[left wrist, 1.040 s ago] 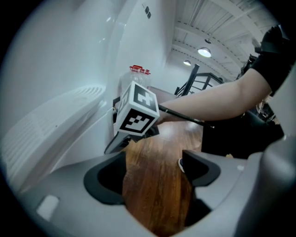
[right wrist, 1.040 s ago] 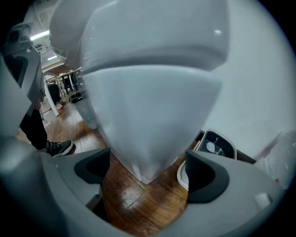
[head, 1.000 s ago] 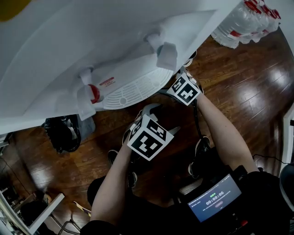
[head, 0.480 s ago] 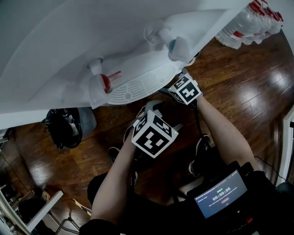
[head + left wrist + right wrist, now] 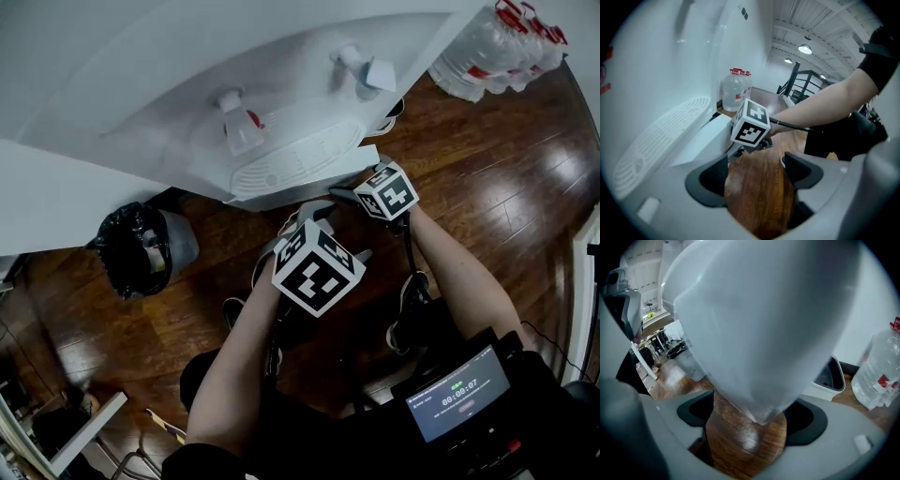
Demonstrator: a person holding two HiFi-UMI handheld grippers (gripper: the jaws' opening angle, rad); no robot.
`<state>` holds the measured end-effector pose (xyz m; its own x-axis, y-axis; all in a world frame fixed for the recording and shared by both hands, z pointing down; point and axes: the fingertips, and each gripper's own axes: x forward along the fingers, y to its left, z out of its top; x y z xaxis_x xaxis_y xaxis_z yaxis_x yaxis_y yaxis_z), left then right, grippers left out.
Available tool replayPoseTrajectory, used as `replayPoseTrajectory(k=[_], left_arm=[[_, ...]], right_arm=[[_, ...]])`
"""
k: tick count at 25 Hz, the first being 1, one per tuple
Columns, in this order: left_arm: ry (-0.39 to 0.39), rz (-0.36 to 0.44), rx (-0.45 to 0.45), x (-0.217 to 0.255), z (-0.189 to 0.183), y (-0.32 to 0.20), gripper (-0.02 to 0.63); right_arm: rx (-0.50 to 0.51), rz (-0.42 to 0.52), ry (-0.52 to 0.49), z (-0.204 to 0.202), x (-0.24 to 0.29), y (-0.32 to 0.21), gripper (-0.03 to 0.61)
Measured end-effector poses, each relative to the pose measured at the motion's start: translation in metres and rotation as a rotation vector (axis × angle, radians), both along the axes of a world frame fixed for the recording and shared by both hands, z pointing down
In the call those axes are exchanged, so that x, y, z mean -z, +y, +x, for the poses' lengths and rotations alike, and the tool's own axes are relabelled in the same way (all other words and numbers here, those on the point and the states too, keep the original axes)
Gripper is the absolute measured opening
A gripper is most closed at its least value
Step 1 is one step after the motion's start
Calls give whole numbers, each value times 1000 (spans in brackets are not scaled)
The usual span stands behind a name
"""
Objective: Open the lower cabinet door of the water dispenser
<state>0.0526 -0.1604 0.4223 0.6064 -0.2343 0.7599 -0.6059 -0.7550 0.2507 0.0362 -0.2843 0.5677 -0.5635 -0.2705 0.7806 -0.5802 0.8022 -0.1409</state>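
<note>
Right tongs: spread wide, a smooth white corner between them, pads not pressing on it. I take that corner for the free edge of the cabinet door. Left tongs: released, only the floor between them.

The door sits low on the water dispenser, under the drip tray at centre of the head view, mostly hidden there.

Expect a stiff, light, hinged panel, glossy and slippery; no handle seen. Pinch the edge far from the hinge and pull gently: a catch may resist, and the dispenser could shift. Water bottles upper right, well apart.
</note>
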Motion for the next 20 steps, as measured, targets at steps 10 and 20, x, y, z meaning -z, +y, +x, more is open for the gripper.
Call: replayPoseTrajectory(k=[10, 20], left_arm=[[-15, 17, -54, 9, 10, 33, 397], [3, 87, -25, 31, 5, 62, 394]], right_arm=[[-24, -37, 34, 14, -2, 57, 471], [-84, -66, -12, 17, -3, 109, 471]])
